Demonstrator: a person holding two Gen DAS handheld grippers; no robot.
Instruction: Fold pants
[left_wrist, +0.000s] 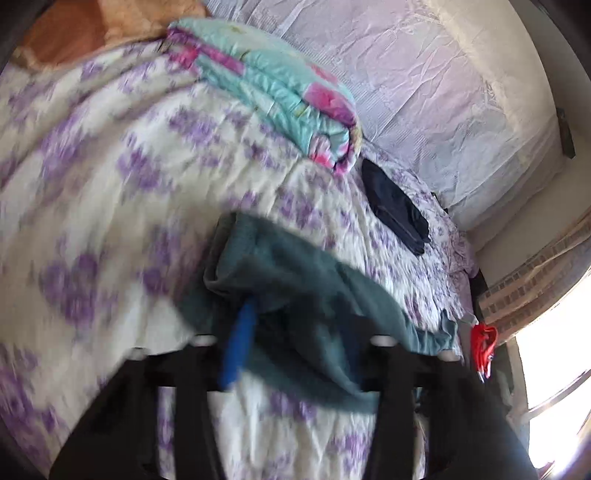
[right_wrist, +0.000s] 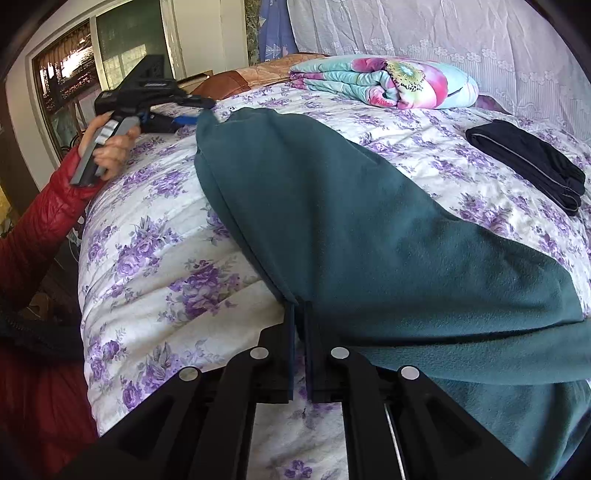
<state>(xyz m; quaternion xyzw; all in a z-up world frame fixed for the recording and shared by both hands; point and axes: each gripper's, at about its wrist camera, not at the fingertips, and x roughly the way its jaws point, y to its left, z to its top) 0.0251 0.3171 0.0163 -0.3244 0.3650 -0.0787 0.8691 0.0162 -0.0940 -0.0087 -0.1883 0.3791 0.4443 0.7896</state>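
Purple flowers cover the bed, and the green pants lie across it, stretching away from the right gripper toward the left gripper at the far end. The right gripper is pinched tight on the near edge of the pants, with its two fingers almost together and cloth between them. The left gripper has the far end of the pants at its tips; in its own view the picture is blurry, the cloth bunches between and over the fingers, and I cannot tell if it is really squeezing it. A hand in a red sleeve holds that gripper.

I think the step now is to lift both ends and lay one half over the other. To do it well, both grippers should hold firmly before they move. Keep the cloth pulled gently straight between them, so no bumps form. Move both ends together, at the same speed. Stay away from the black folded clothes off to the right of the right gripper, and the rolled blanket far ahead of it
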